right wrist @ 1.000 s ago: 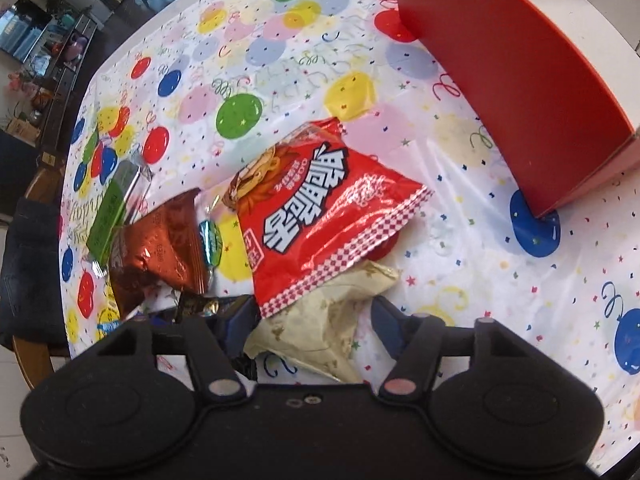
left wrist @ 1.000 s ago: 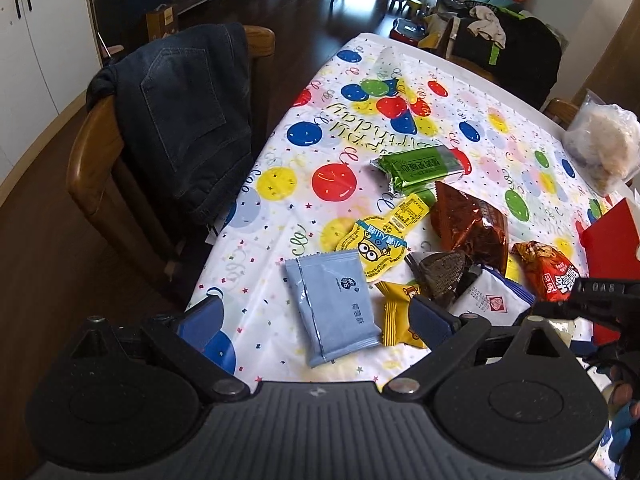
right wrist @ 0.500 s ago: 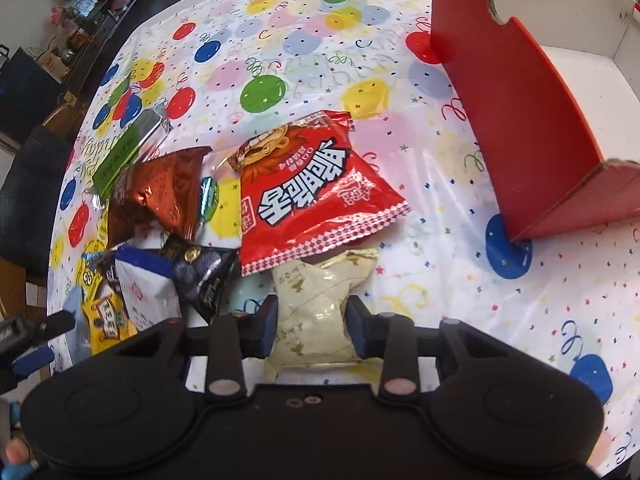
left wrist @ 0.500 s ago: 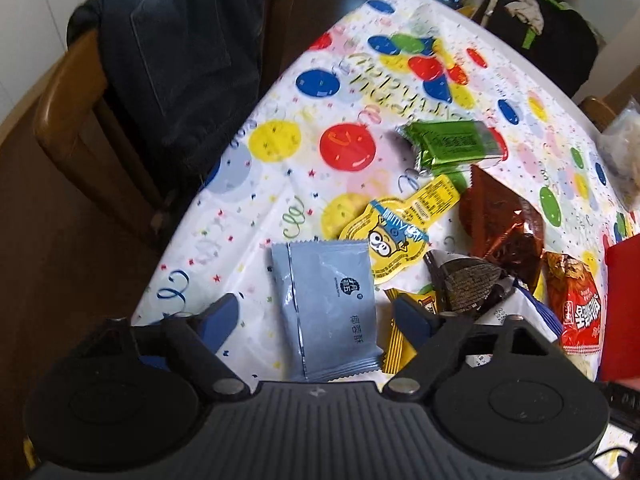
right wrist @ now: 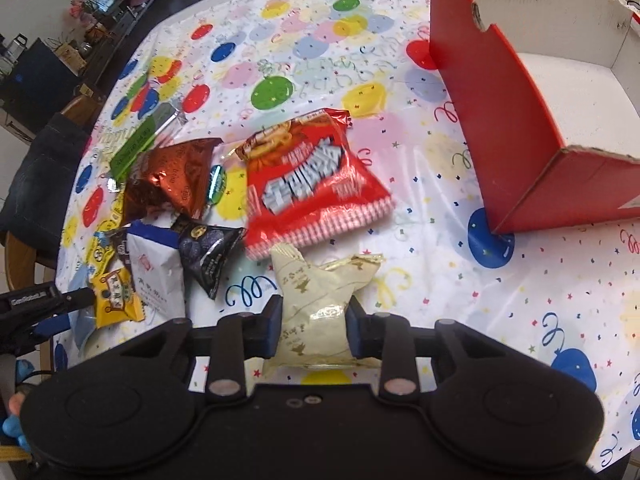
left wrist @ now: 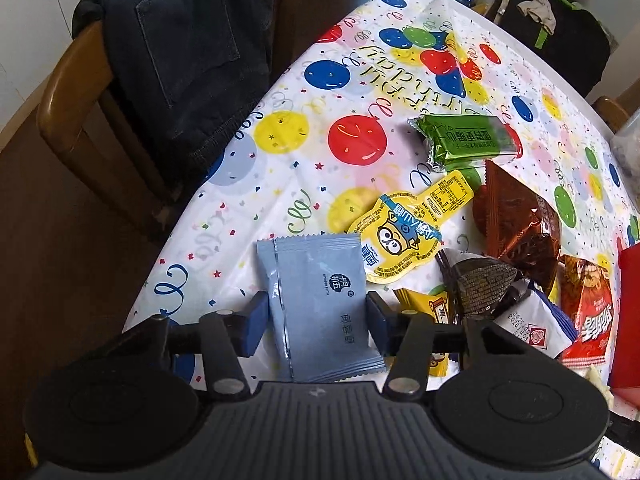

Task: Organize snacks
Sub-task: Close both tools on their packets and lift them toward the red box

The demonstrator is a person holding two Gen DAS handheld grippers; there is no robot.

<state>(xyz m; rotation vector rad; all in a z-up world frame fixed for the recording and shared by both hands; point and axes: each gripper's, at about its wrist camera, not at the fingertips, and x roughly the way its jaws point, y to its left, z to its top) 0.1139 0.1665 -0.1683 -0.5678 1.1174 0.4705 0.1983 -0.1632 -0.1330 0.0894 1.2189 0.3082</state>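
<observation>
My left gripper (left wrist: 316, 320) is shut on a pale blue snack packet (left wrist: 320, 300) that lies at the table's near edge. My right gripper (right wrist: 314, 322) is shut on a cream-coloured snack bag (right wrist: 318, 300) and holds it just above the tablecloth. Beyond it lie a red Korean snack bag (right wrist: 312, 184), a brown foil bag (right wrist: 172, 176), a dark triangular packet (right wrist: 210, 254), a white packet (right wrist: 154, 276) and a small yellow packet (right wrist: 116, 296). The left wrist view also shows a yellow minion pouch (left wrist: 404, 232) and a green bar (left wrist: 468, 140).
An open red-and-white cardboard box (right wrist: 504, 92) stands at the right of the balloon-print tablecloth (right wrist: 460, 280). A wooden chair (left wrist: 68, 92) with a dark denim jacket (left wrist: 192, 48) stands by the table's left edge. The left gripper's body (right wrist: 32, 304) shows at the right view's left edge.
Both grippers closed: the left one from wide open onto the blue packet, the right one onto the cream bag, which has lifted and pulled away from the red bag.
</observation>
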